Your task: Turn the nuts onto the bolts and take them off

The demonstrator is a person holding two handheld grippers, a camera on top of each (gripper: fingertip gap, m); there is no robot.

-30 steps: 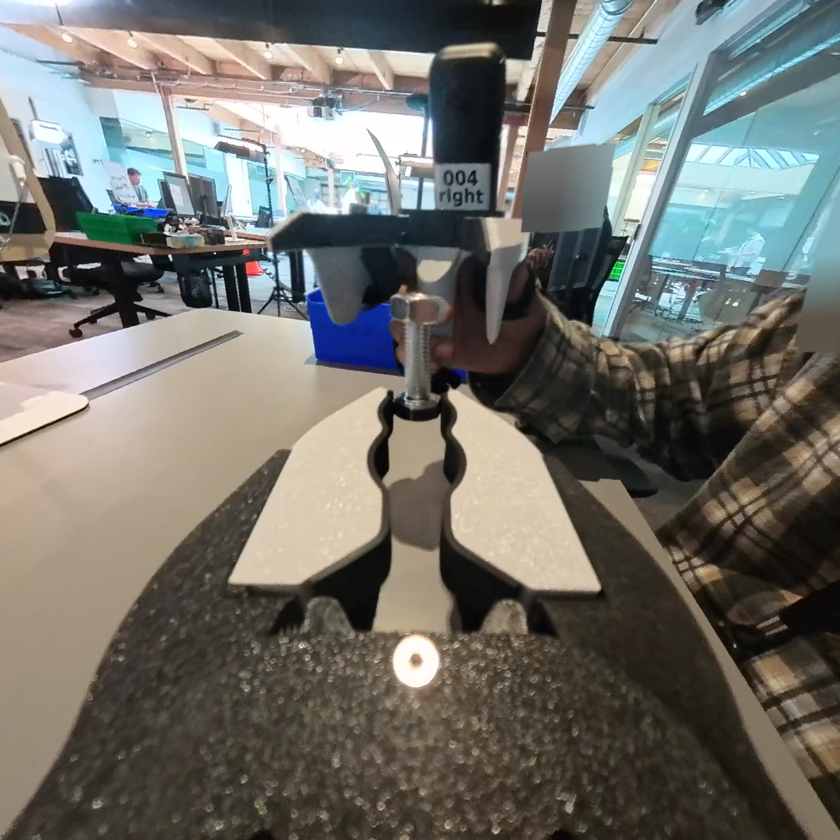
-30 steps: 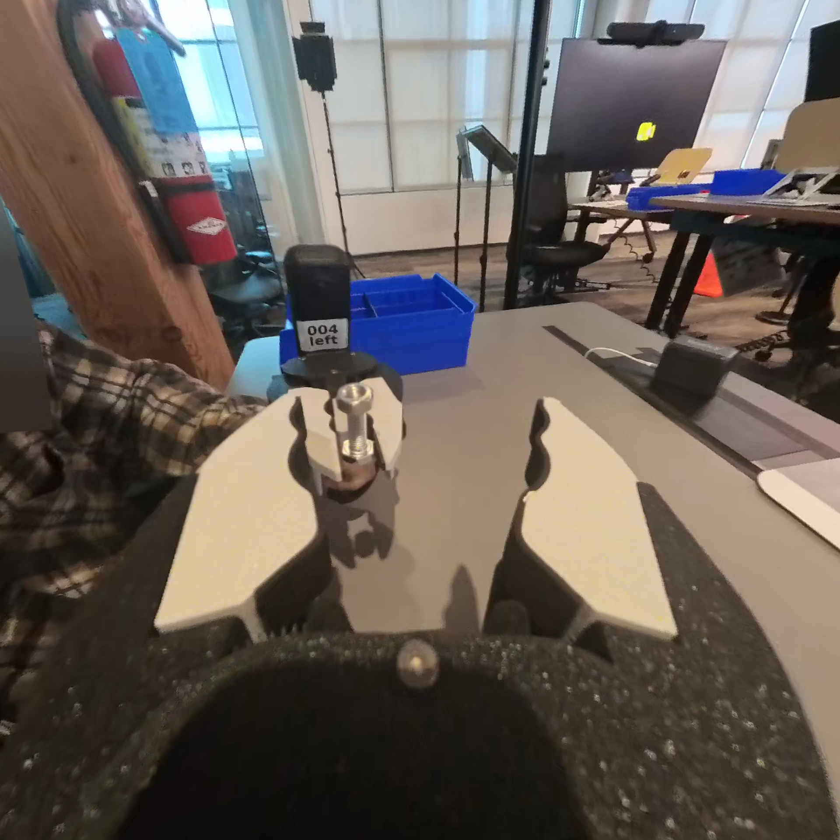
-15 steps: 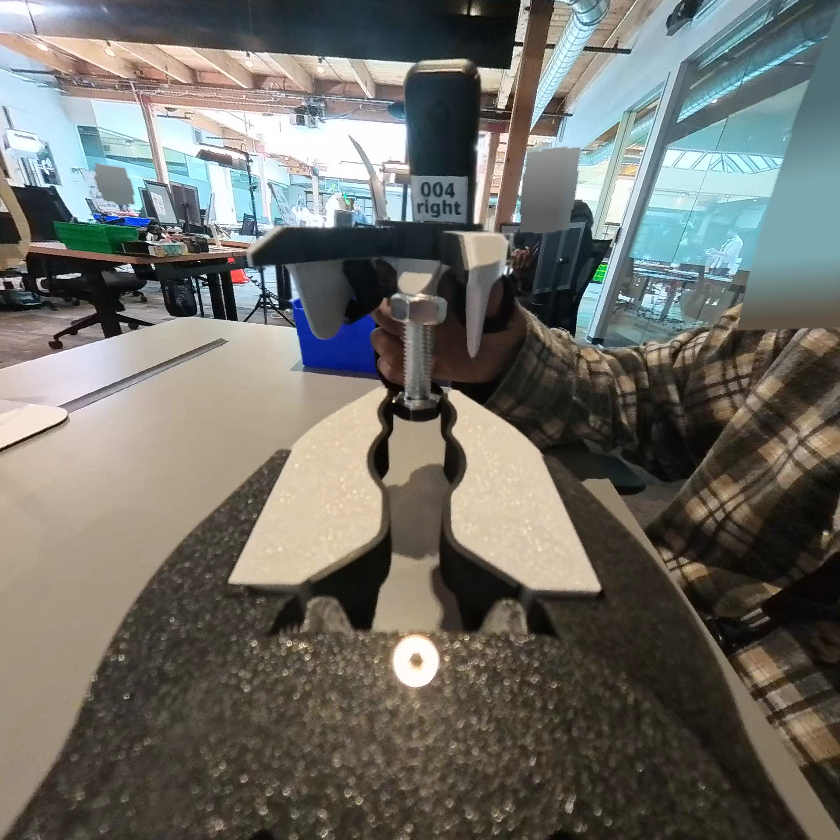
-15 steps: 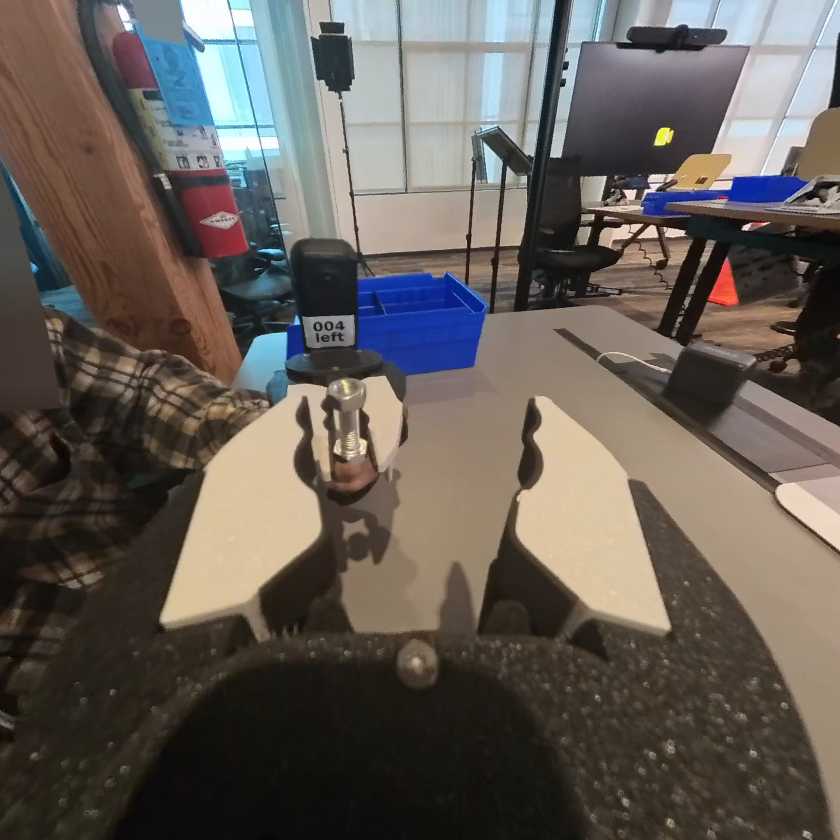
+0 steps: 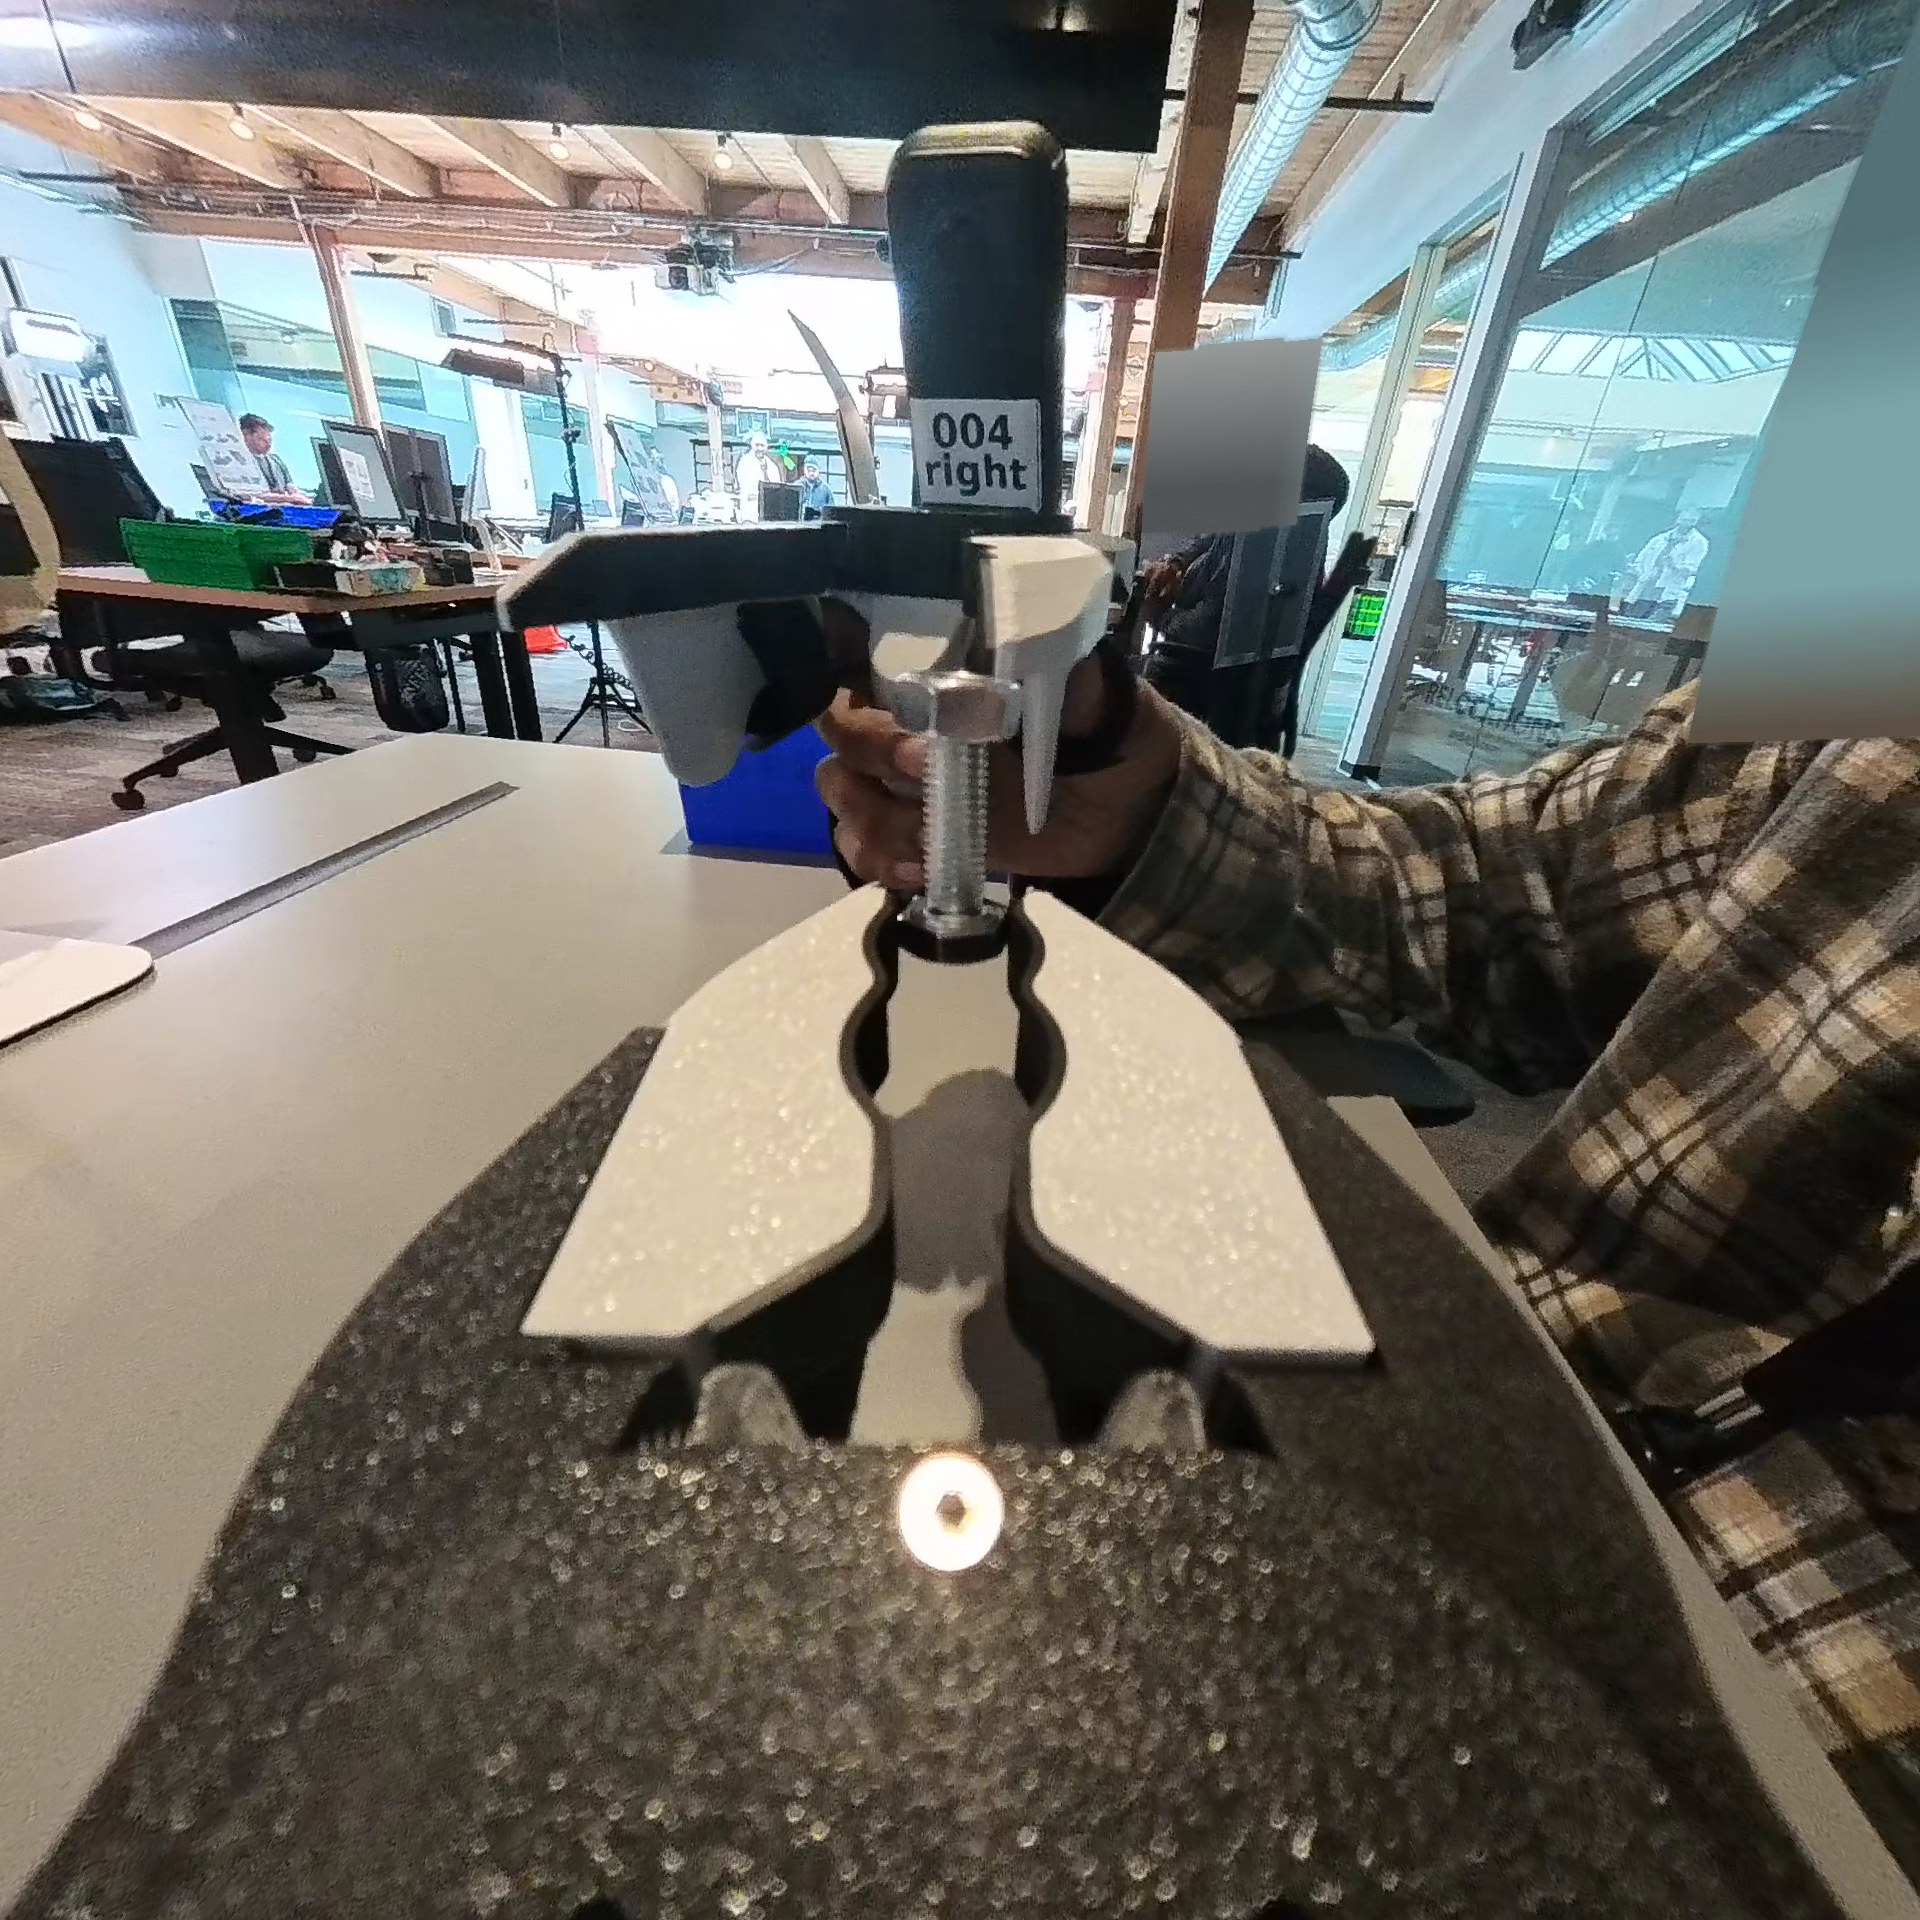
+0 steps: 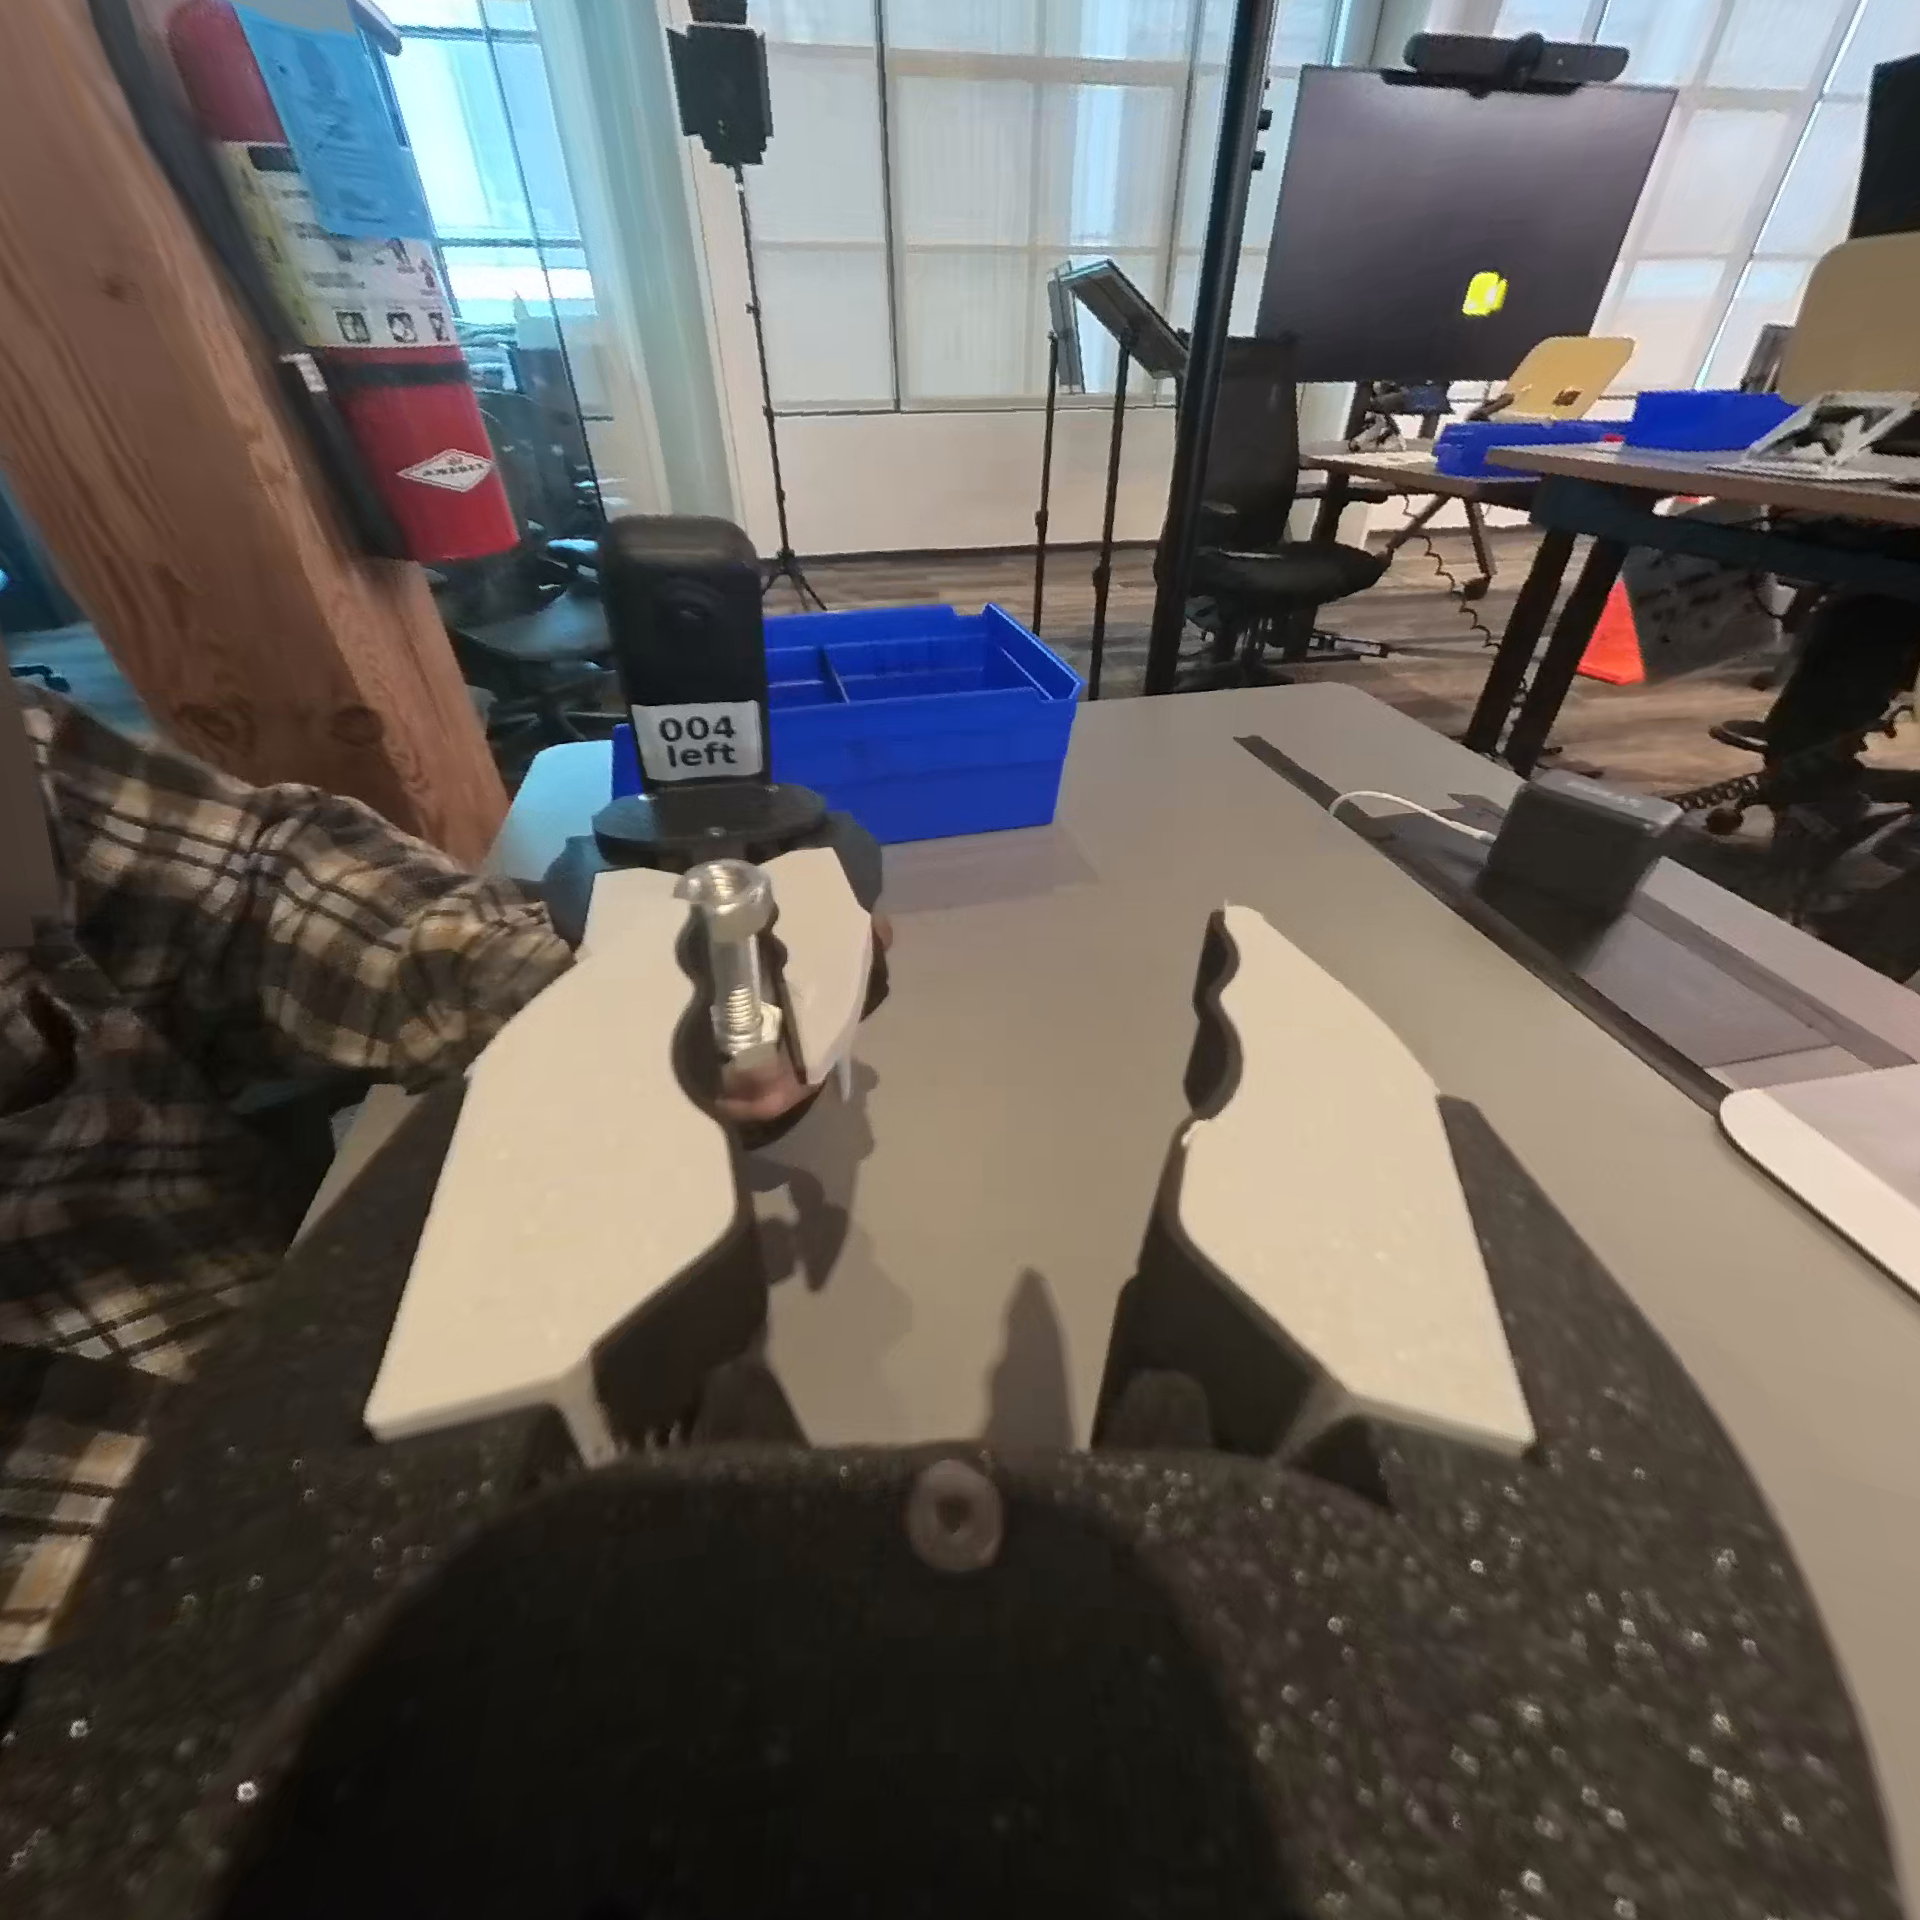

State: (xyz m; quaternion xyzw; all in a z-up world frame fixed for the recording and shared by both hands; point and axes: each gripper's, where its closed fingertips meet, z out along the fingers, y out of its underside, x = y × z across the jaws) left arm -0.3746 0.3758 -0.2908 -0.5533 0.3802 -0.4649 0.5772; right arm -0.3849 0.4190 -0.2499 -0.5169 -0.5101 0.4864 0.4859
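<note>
A silver bolt stands upright, head up, with a silver nut low on its thread. My left gripper is shut on the nut and holds the bolt over the grey table. My right gripper faces it, open and empty, with the bolt head close beside one of its fingers. In the right wrist view the bolt and nut sit by the left fingertip of the open right gripper. A hand in a plaid sleeve holds the right gripper.
A blue compartment bin stands at the table's far edge. A small black box with a white cable sits by a groove on the right. A white pad lies at the right edge. Desks and chairs stand beyond the table. My hands' fingertips stand some 6 centimetres from each other.
The right gripper has come nearer and shifted sideways, so the bolt head now lies close by one finger instead of midway. The left gripper keeps its hold.
</note>
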